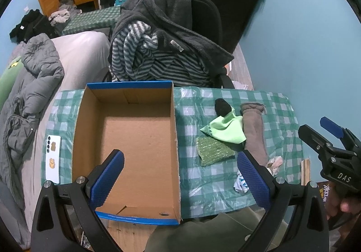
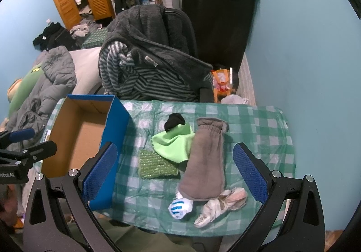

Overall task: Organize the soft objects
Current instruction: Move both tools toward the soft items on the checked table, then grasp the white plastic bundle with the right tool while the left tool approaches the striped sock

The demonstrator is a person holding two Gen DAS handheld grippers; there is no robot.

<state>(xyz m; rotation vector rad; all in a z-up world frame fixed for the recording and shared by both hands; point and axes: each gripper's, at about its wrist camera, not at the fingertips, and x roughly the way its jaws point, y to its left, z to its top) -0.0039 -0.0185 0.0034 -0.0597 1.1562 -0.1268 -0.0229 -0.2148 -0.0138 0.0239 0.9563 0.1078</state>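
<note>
Lying lengthwise ahead of the right gripper point(image 2: 174, 173), the grey sock point(image 2: 206, 161) is framed between wide-open, empty jaws on the checked tablecloth point(image 2: 259, 130). The left gripper point(image 1: 180, 175), likewise spread and empty, is held over the bare cardboard box point(image 1: 137, 139).

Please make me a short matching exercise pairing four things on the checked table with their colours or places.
Things:
1. cardboard box
2. long sock
3. sponge
4. phone

Descriptions:
A. grey-brown, lying lengthwise, its near end over a white and blue bundle
B. white, flat on the table left of the box
C. blue outside, nothing inside
D. green and glittery, beside the light green cloth

Pairs: 1-C, 2-A, 3-D, 4-B
</note>
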